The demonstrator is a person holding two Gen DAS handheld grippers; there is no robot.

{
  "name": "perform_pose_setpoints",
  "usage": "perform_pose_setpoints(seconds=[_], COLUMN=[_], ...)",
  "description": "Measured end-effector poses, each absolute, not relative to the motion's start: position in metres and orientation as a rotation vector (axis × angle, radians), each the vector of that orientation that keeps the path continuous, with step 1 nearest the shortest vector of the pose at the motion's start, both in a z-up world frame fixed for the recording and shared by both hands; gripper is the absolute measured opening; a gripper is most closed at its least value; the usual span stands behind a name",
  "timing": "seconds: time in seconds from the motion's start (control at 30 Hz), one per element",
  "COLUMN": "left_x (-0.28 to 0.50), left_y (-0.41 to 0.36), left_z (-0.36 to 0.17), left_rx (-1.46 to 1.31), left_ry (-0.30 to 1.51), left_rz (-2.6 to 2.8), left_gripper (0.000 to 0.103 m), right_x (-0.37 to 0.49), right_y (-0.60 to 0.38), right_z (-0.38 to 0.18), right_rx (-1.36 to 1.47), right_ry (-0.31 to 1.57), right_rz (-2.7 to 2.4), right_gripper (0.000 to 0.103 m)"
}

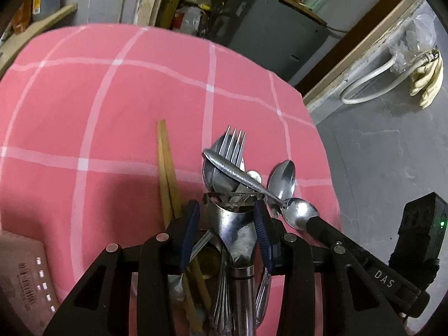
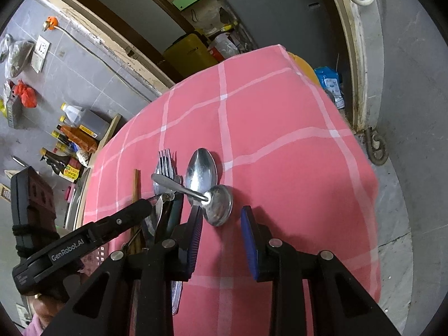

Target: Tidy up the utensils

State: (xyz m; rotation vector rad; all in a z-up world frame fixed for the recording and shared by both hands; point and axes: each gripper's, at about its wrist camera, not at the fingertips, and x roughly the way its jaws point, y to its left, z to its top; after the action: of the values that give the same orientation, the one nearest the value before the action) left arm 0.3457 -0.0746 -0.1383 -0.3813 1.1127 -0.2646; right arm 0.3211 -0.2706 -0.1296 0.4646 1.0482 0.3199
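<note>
Left gripper (image 1: 228, 221): blue pads clamped on wide steel spatula blade (image 1: 231, 218) | right gripper (image 2: 221, 232): jaws apart, nothing held, beside small steel spoon (image 2: 218, 204) | steel fork (image 1: 232, 148), wooden chopsticks (image 1: 166, 168) heaped on pink checked tablecloth (image 1: 98, 106).

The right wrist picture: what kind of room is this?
Probably a home kitchen or storeroom: sauce bottles stand on the floor by the wall, and a fork and spoons lie on a pink checked tablecloth.
</note>
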Motion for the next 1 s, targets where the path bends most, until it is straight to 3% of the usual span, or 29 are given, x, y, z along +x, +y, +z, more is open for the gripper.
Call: perform_pose_setpoints(seconds=[0.33, 0.43, 0.63, 1.0], left_x=[0.357, 0.360, 0.357, 0.336], left_y=[-0.056, -0.053, -0.049, -0.034], left_z=[-0.141, -0.140, -0.141, -0.115], left_rx=[-0.552, -0.577, -0.613, -0.676], left_ry=[1.160, 1.173, 1.199, 1.129], left_rz=[-0.286, -0.299, -0.279, -0.286], left_gripper=[0.034, 0.034, 0.019, 0.009], right_x=[0.323, 0.322, 0.323, 0.319], right_y=[-0.273, -0.274, -0.273, -0.273], right_z=[-0.137, -0.136, -0.136, -0.121], right_rx=[0.566, 0.603, 0.627, 0.563], right_ry=[1.055, 1.040, 1.030, 0.997], right_rz=[0.324, 0.308, 0.286, 0.272], right_gripper=[0.027, 0.017, 0.008, 0.002])
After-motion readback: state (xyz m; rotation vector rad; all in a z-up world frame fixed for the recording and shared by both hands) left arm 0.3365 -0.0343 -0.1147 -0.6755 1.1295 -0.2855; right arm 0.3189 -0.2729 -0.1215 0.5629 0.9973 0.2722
